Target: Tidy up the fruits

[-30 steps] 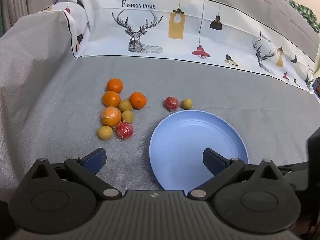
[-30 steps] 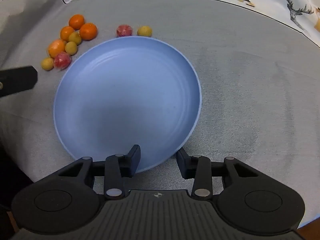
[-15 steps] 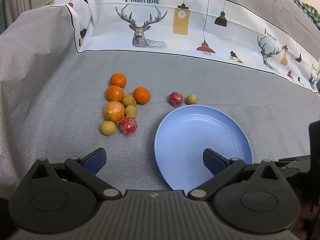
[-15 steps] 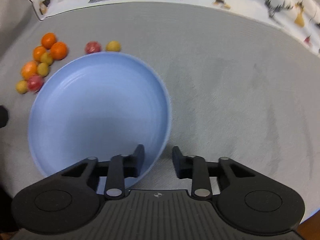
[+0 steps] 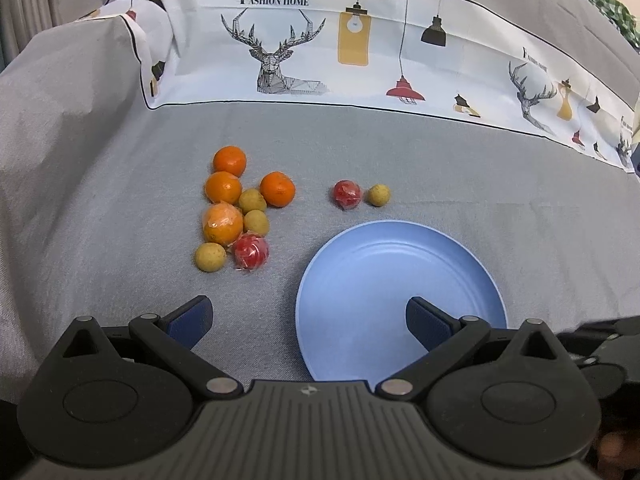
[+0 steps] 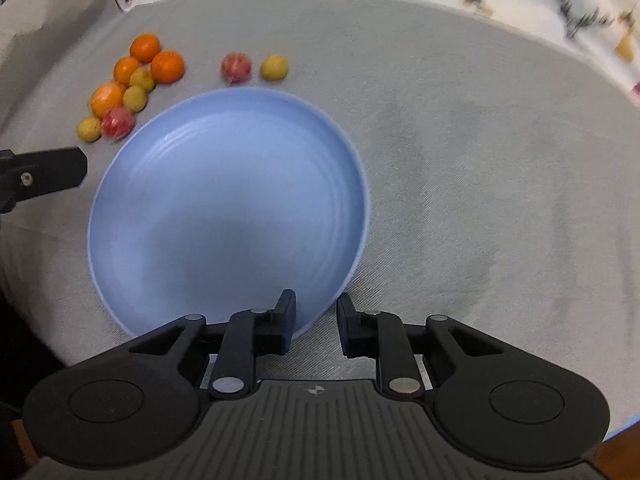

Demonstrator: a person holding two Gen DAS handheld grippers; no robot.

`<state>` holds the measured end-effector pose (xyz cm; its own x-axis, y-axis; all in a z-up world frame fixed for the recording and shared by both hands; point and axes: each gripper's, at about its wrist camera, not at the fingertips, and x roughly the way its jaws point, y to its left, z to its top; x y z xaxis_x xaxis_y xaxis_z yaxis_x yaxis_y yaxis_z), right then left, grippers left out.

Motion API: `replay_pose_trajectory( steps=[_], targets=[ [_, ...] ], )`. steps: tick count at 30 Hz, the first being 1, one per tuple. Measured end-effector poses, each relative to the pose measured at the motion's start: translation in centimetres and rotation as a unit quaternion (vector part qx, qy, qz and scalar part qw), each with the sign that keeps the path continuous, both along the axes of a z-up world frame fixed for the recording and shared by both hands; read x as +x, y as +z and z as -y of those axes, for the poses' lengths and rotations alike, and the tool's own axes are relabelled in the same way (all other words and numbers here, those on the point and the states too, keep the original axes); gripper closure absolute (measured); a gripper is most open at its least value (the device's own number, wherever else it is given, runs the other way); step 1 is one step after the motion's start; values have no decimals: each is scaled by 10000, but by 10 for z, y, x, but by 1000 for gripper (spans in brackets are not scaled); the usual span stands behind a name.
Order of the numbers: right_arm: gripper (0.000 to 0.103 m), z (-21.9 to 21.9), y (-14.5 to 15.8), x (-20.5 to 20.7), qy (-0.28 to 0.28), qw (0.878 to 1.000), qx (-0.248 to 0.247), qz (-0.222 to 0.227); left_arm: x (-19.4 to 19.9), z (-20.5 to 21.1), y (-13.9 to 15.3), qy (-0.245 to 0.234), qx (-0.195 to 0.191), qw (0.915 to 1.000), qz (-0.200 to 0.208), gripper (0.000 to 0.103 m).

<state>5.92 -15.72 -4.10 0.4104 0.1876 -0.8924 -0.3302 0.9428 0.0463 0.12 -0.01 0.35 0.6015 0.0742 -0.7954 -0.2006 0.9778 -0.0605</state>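
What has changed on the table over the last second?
The right gripper slid the blue plate slightly toward itself, widening the gap to the red fruit and yellow fruit beyond it. Its jaws have just been opening, with the plate's rim between them. Those two and the fruit cluster kept their places. The left gripper stayed wide open, holding nothing.

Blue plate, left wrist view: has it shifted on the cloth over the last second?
Yes. The blue plate has slid toward the camera: the gap between its far rim and the red fruit just beyond it is wider than before.
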Motion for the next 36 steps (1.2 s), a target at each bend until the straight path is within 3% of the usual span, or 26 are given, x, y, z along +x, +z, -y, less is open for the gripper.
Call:
replay_pose_trajectory(
  steps=[1, 3, 9, 13, 22, 36],
  targets=[
    [45, 1, 6, -3, -62, 9998, 19, 187, 0, 1, 0, -18, 6, 10000, 6, 0],
    [16, 5, 18, -10, -199, 9983, 117, 544, -1, 3, 0, -60, 39, 10000, 31, 0],
    [1, 18, 47, -25, -586, 9872, 342, 1441, -2, 5, 0, -94, 36, 9999, 50, 0],
    [1, 23, 60, -19, -823, 9795, 696, 1700, -1, 7, 0, -134, 65, 9999, 35, 0],
    [1, 22, 66, -22, -1091, 9715, 884, 1908, 1, 10, -2, -203, 107, 9997, 14, 0],
    [1, 21, 65, -14, -1190, 9784, 777, 1500, 1, 8, -4, -229, 75, 9997, 6, 0]
  ],
)
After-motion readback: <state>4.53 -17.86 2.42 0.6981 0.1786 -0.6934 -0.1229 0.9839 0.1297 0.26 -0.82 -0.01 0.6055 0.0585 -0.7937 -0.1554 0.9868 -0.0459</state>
